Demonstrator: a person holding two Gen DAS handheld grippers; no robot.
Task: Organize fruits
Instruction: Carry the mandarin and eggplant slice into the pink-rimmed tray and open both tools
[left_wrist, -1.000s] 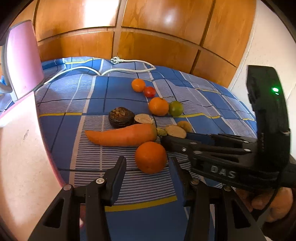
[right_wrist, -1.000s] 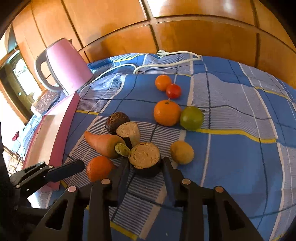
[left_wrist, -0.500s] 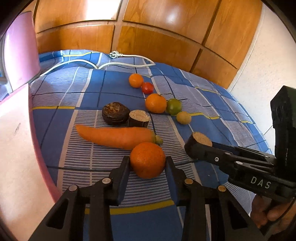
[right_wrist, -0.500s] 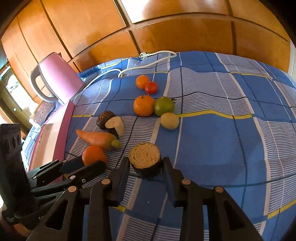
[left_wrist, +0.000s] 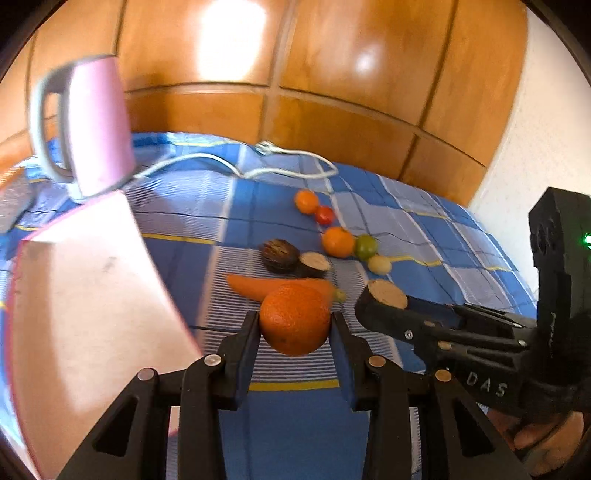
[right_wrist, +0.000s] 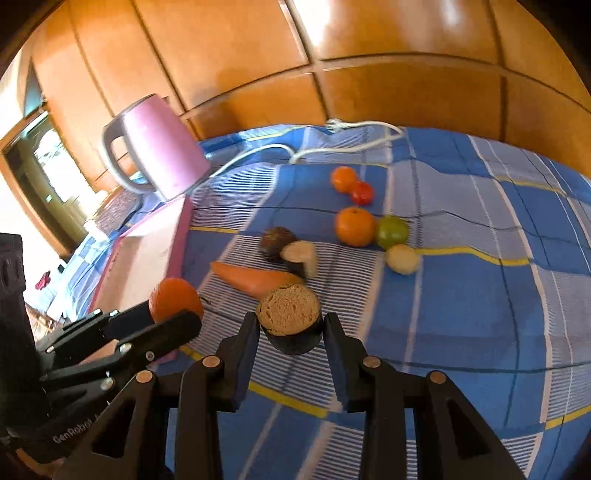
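Glossy orange-brown wooden panels back a surface covered with a blue, white and yellow checked cloth. A pink electric kettle with a grey handle stands at the far left, next to a pale pink flat board, and a white power cord lies along the rear edge.

The left gripper angles downward over the cloth, its two black fingers closed tight on a large round orange, which is clear of the cloth. Beside it on the right, the right gripper tilts down at a similar slant, clamped on a dark-skinned cut fruit piece with a tan face, also held above the cloth. Fingers of the person's hand show under the right tool's handle.

On the cloth beyond lie a long orange carrot, a dark wrinkled round fruit touching another cut dark-skinned piece, then a medium orange touching a green round fruit, a pale yellow round fruit just beside it, and farther back a small orange touching a red tomato.
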